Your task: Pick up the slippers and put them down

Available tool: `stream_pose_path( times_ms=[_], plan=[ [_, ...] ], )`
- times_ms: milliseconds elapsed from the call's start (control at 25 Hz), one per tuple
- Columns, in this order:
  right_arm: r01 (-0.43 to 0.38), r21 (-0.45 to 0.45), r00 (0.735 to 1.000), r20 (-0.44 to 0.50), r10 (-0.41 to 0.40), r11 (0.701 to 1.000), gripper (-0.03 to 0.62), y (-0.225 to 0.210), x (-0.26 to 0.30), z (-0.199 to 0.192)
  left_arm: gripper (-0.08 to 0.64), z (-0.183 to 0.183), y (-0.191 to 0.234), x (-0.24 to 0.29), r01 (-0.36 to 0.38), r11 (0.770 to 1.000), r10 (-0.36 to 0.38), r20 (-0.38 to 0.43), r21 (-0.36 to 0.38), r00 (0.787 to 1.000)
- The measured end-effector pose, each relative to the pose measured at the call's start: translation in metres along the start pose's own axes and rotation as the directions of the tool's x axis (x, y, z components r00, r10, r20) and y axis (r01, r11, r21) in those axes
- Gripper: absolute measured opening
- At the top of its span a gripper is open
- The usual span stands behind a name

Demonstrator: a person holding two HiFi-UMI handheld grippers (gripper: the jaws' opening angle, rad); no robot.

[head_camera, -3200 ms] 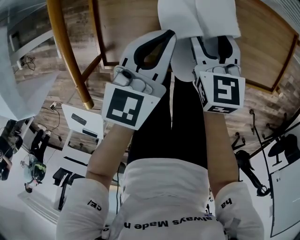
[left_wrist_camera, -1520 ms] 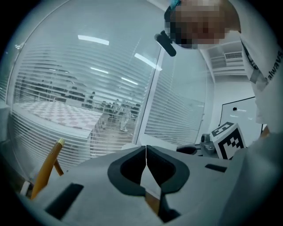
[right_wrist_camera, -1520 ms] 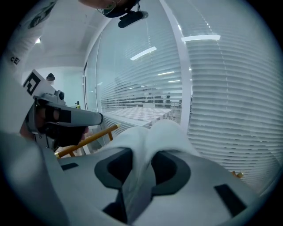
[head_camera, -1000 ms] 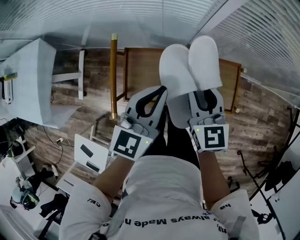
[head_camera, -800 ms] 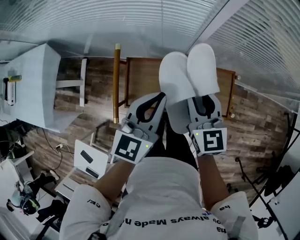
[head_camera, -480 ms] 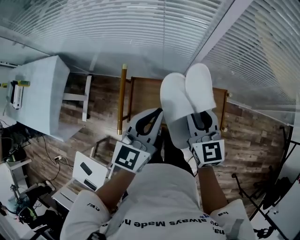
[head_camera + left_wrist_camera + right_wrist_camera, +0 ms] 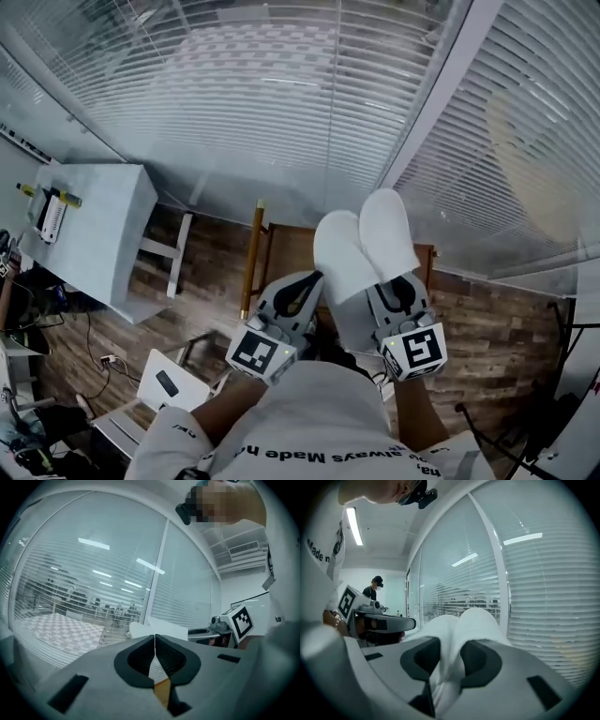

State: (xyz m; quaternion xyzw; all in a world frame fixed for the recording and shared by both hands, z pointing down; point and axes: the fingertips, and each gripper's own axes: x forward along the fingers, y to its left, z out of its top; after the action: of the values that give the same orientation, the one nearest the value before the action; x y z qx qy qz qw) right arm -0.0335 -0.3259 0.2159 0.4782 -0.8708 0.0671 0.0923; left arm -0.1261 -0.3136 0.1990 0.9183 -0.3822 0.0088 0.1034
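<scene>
Both grippers have come up since a second ago, and the slatted blinds [image 7: 281, 103] now fill the upper half of the head view where wooden floor [image 7: 487, 314] lay before.

Nearest, at 6 o'clock, is the person's white shirt [image 7: 319, 427], with bare forearms reaching out of it. The left gripper [image 7: 309, 281] sits just left of centre, its jaws pressed together with nothing between them. Just beside it at 3 o'clock, the right gripper [image 7: 401, 286] is clamped on the pair of white slippers [image 7: 366, 246]. The jaws stand partway apart, and the fabric is pinched between the dark pads. The slippers lie side by side, touching, and stick out from the jaws toward 12 o'clock, held in the air above the floor.

Farther down, a gold post [image 7: 251, 261] stands at 9 o'clock from the slippers, and a white table [image 7: 98, 234] lies farther out the same way. In the right gripper view another person [image 7: 372, 588] stands far off at 9 o'clock.
</scene>
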Motion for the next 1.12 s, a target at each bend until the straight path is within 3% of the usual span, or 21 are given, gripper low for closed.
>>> stream_pose_path(
  times_ms=[640, 1120],
  plan=[
    [-0.124, -0.104, 0.991, 0.027, 0.127, 0.987, 0.110, 0.027, -0.042, 0.077, 0.014, 0.057, -0.033, -0.028, 0.112, 0.994, -0.112, 0.030, 0.020, 0.993],
    [-0.086, -0.124, 0.996, 0.026, 0.090, 0.988, 0.106, 0.036, -0.047, 0.089, 0.014, 0.074, -0.029, -0.042, 0.165, 0.986, -0.166, 0.063, 0.025, 0.984]
  ],
)
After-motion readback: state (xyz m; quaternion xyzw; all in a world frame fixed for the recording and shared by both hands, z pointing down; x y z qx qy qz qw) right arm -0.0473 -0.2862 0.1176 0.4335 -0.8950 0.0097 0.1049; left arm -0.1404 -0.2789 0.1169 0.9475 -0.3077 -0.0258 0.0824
